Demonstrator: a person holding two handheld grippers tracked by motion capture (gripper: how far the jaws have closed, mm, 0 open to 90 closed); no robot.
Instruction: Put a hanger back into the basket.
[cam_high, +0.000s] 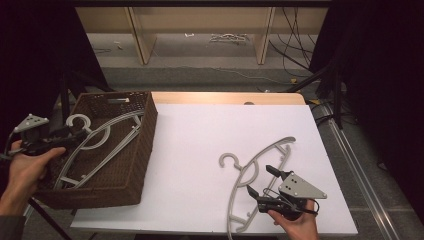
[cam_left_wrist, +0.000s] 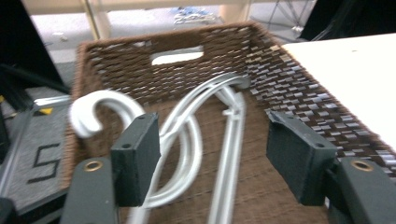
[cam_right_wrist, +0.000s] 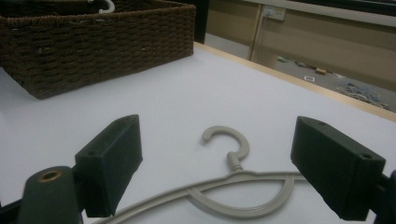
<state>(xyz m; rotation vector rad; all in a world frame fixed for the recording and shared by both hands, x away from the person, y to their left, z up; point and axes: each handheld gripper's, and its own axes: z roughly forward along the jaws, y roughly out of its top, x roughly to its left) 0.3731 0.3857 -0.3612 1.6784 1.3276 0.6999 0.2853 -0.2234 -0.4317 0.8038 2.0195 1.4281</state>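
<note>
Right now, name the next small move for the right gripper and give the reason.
Probably ease the right gripper down and close on the grey hanger near its neck. Its jaws stand open above the hanger, which lies flat on the white table, while the white hanger already rests in the wicker basket.

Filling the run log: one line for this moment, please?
left hand-held gripper: open over basket | white hanger: in basket | right hand-held gripper: open near grey hanger on table
</note>
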